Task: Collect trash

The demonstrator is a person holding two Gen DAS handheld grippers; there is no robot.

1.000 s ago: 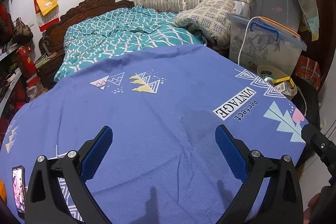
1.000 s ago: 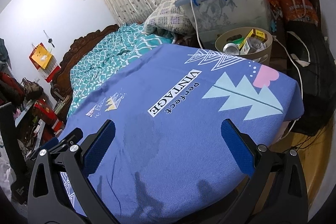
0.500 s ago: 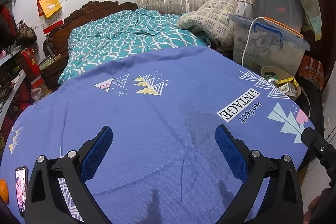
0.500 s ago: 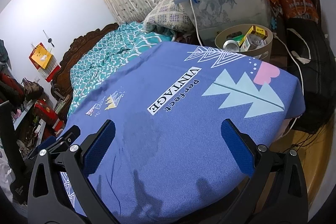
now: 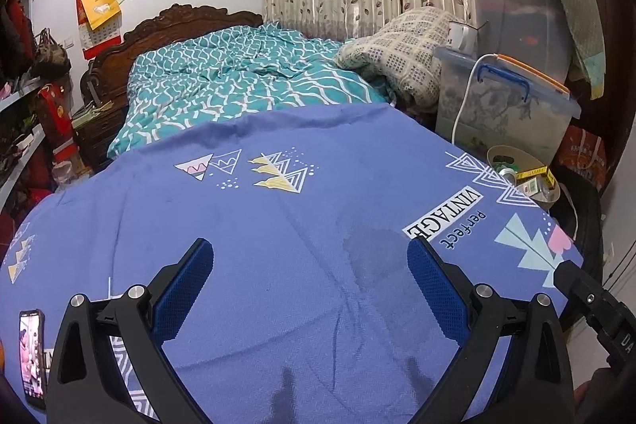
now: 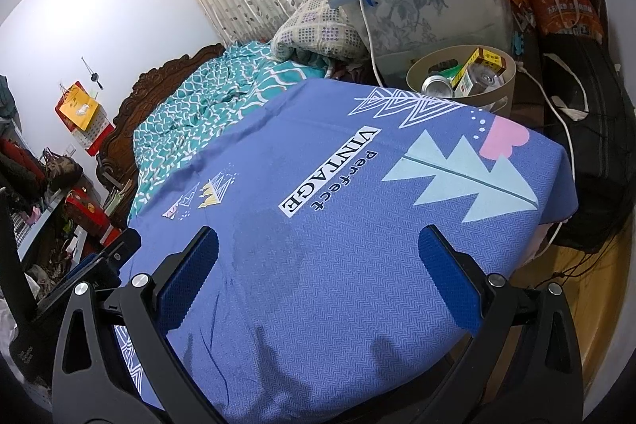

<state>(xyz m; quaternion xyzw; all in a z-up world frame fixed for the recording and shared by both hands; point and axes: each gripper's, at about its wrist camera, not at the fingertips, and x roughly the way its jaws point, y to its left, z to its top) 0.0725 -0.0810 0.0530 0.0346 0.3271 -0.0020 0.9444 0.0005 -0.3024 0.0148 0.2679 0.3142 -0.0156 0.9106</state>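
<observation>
A round tan bin (image 6: 493, 98) stands past the table's far right corner. Inside it lie a silver can (image 6: 437, 85), a yellow carton (image 6: 487, 60) and other trash. The same bin (image 5: 512, 155) shows at the right of the left wrist view. Both grippers hover over a table under a blue patterned cloth (image 5: 302, 225) with a dark damp patch (image 5: 369, 257). My left gripper (image 5: 309, 257) is open with nothing between its blue pads. My right gripper (image 6: 318, 245) is open and empty too. No loose trash shows on the cloth.
A phone (image 5: 31, 356) lies at the table's left edge. Clear storage boxes (image 6: 429, 10) with a white cable stand behind the bin. A bed with a teal cover (image 5: 238, 82) lies beyond the table. A black bag (image 6: 588, 153) sits on the floor at right.
Both grippers have risen and tilted slightly, so the room sits a little lower in each view. Both stay open and empty.
</observation>
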